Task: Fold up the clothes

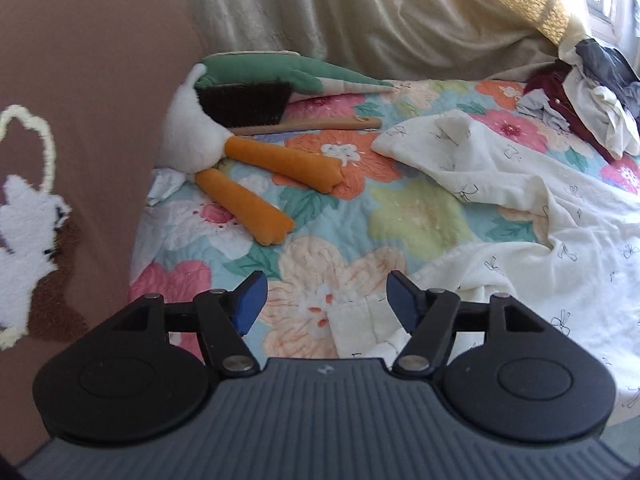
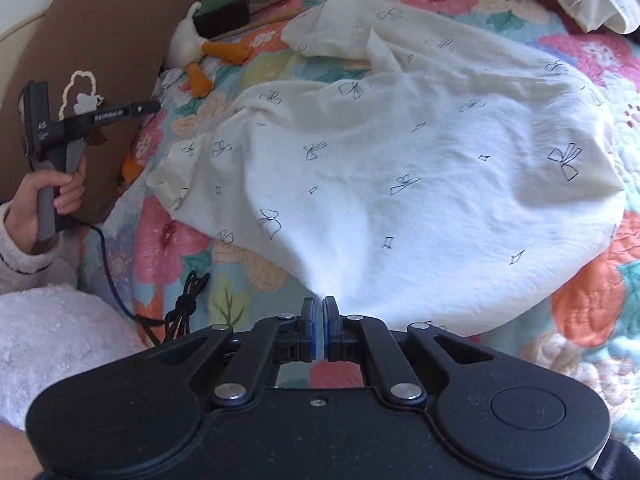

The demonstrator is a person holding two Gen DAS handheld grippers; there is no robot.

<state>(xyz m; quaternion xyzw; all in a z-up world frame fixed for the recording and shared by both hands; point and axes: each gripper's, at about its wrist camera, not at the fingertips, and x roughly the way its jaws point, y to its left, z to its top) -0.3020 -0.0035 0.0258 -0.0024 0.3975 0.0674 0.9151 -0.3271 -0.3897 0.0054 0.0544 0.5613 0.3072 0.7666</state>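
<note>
The right tool (image 2: 319, 312) was seen nearest the camera, its two blue pads drawn almost together, with a pinch of the white garment (image 2: 400, 152) gathered right at their tips; whether the cloth was still clamped could not be told. One such garment, printed with small black bows, was spread in loose wrinkles over the flowered quilt (image 2: 592, 312) of the bed. The left tool (image 1: 323, 300) was held wide, nothing between its two pads, above the quilt beside a lower edge of the garment (image 1: 520, 216). In the right wrist view that tool was gripped by one hand (image 2: 44, 196) in a fluffy sleeve. One stuffed toy (image 1: 192, 136) with two orange legs was laid near a brown pillow (image 1: 88, 80), and one wooden-handled brush (image 1: 256, 104) was rested against it. One heap of other clothes (image 1: 592, 96) was piled at the quilt's far corner, well apart from the garment.
</note>
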